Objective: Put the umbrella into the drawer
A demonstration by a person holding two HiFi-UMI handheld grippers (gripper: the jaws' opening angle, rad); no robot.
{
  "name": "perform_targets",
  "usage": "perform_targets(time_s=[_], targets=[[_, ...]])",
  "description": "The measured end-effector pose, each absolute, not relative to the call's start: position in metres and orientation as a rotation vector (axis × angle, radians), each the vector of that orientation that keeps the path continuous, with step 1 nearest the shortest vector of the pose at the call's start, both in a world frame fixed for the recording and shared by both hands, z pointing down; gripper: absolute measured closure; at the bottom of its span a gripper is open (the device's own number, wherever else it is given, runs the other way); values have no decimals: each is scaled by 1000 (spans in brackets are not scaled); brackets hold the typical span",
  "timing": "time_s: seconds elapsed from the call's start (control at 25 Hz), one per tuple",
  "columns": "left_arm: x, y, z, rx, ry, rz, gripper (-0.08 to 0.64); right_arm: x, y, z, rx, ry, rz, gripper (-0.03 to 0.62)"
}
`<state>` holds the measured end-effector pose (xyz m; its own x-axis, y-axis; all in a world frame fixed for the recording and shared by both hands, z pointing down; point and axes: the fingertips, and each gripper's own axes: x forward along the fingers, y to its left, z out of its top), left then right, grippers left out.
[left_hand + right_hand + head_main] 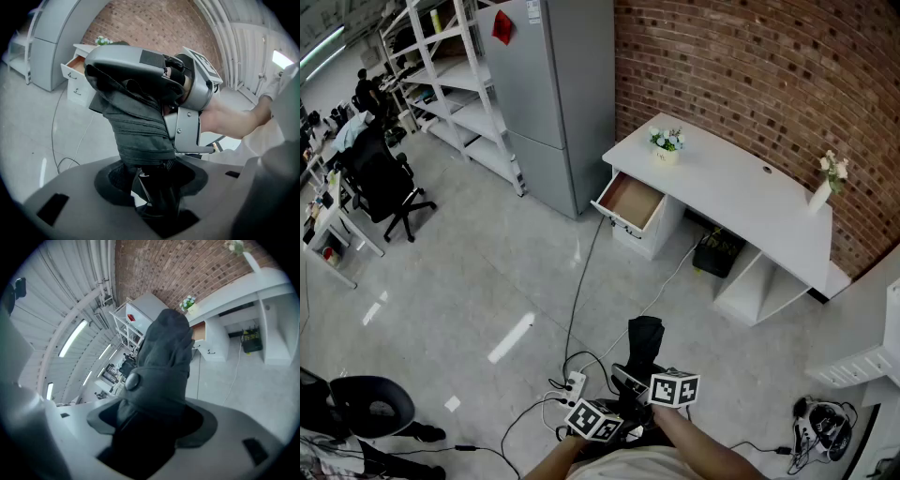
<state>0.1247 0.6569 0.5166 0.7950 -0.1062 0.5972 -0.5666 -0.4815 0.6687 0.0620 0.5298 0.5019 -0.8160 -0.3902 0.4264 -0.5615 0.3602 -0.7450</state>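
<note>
A folded black umbrella (pixel 643 345) is held over the floor between both grippers, low in the head view. My left gripper (pixel 623 411) is shut on its lower end; in the left gripper view the dark fabric (pixel 140 126) fills the gap at the left gripper (pixel 157 187). My right gripper (pixel 643 379) is shut on it a little higher, and in the right gripper view the umbrella (pixel 164 362) with its snap button rises out of the right gripper (pixel 150 427). The open drawer (pixel 630 201) sticks out from the left end of the white desk (pixel 741 187), well away from the umbrella.
A grey fridge (pixel 553 94) and white shelving (pixel 450 84) stand left of the desk. A flower pot (pixel 666 145) and a vase (pixel 823 187) sit on the desk. Cables and a power strip (pixel 574 382) lie on the floor near me. A black office chair (pixel 389 187) is far left.
</note>
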Motion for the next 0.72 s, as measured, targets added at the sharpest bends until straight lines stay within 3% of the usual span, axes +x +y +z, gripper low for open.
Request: perform_targets(time_s=[0.72], targets=[[120,657,521,2034,-499,595,354,52,529,493,833,-2465,1448,250]])
